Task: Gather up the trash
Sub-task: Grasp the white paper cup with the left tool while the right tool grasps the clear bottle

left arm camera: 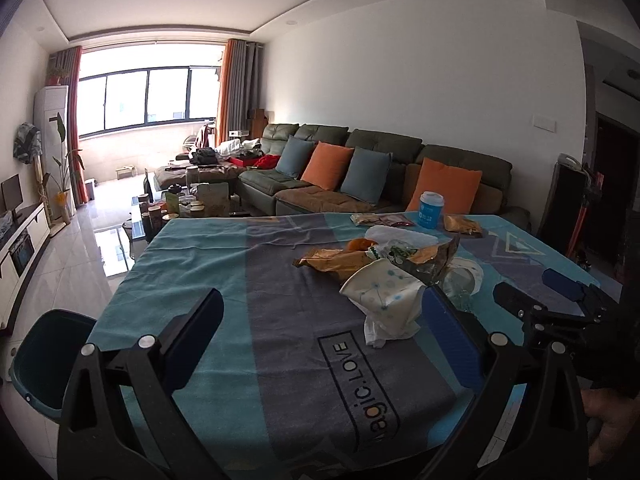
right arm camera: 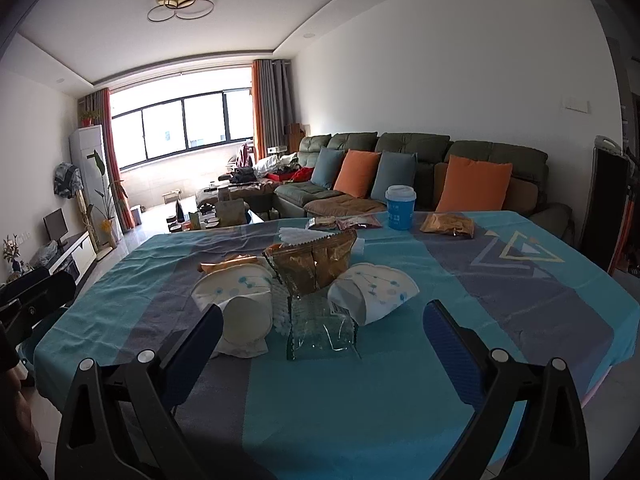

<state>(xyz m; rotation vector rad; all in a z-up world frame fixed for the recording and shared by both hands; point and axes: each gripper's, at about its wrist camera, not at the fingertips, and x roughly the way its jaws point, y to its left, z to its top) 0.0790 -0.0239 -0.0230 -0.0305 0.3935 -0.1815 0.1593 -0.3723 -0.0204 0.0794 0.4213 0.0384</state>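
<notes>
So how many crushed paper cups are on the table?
2: left crushed cup lies nearest the left gripper; right crushed cup lies beside the clear wrapper. Others may be hidden.

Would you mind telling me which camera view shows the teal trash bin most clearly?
The left wrist view: the teal trash bin sits on the floor at the table's left edge, its open rim partly hidden behind the left gripper. The right wrist view does not show it clearly.

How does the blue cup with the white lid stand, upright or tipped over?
Upright. The blue cup stands on its base on the tablecloth, white lid on top, near the table's far edge.
</notes>
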